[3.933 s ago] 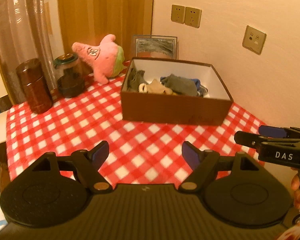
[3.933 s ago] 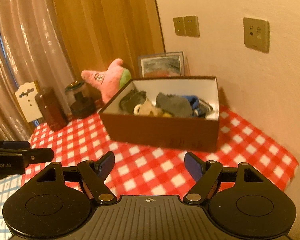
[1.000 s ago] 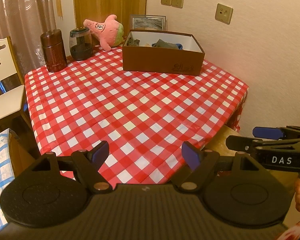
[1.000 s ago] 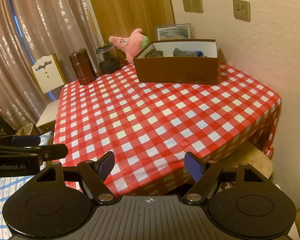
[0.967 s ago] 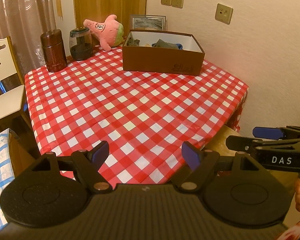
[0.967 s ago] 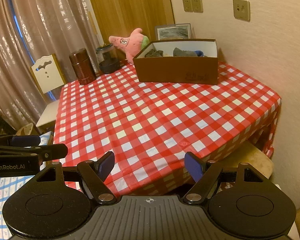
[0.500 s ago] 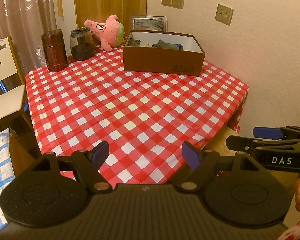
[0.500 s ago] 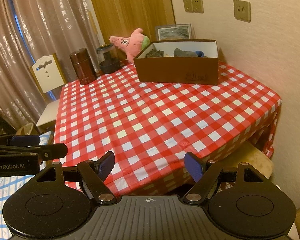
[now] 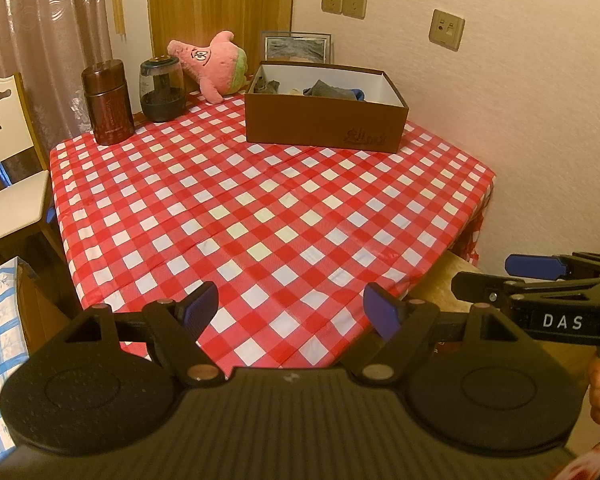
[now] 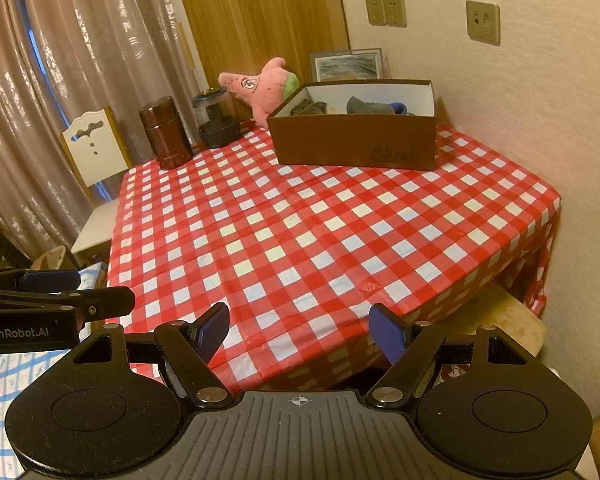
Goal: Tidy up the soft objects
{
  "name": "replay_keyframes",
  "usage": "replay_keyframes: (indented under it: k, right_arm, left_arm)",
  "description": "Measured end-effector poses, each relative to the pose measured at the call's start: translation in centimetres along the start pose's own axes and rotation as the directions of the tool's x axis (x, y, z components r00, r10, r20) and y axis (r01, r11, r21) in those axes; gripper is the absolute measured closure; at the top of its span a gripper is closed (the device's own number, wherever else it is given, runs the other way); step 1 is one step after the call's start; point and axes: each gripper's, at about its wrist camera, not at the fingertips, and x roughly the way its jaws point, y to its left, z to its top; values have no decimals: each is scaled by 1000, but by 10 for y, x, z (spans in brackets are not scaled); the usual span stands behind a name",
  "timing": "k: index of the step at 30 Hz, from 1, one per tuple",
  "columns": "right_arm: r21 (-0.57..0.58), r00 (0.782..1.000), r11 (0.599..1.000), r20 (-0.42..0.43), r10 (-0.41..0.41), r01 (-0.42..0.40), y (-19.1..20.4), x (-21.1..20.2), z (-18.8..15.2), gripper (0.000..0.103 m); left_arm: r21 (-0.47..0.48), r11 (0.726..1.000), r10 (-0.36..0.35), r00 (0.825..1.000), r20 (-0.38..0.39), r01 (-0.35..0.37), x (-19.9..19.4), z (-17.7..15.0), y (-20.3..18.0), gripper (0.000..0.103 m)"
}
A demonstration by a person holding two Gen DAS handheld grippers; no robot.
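Observation:
A brown cardboard box (image 9: 324,124) (image 10: 352,142) stands at the far side of the red-checked table (image 9: 260,208) (image 10: 320,232). It holds several soft cloth items, grey, beige and blue (image 9: 328,90) (image 10: 364,106). A pink star plush toy (image 9: 216,62) (image 10: 266,86) leans behind the box's left end. My left gripper (image 9: 290,308) is open and empty, off the table's near edge. My right gripper (image 10: 306,330) is open and empty too, beside it; it also shows at the right of the left wrist view (image 9: 540,280).
A brown canister (image 9: 108,102) (image 10: 166,138) and a dark glass jar (image 9: 163,90) (image 10: 218,120) stand at the table's far left. A framed picture (image 9: 298,46) leans on the wall behind the box. A white chair (image 9: 8,176) is at the left, a stool (image 10: 500,326) at the right.
Since 3.9 s ago both grippers have pulled far back from the box to off the table's near edge. Over the last second the views barely shift. Both stay open.

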Motion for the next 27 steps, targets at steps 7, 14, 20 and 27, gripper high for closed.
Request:
replay_keyframes:
  k: [7,14,20,27]
  right_arm:
    - [-2,1000,1000,0,2,-2,-1,0,1,26]
    - [-2,1000,1000,0,1,-1,0,1,0,27]
    - [-2,1000,1000,0,-1,1,0,2,3,26]
    - [3,1000,1000,0,-8,8,-1,5,9,26]
  left_arm:
    - [-2,1000,1,1000,-1,-1,0,0,-2,25]
    - [-2,1000,1,1000,0,-1,1,0,-1,25]
    - [-2,1000,1,1000,1,-1,3,0,-1,25]
    - [3,1000,-3,1000,1,3,4,4,-6,25]
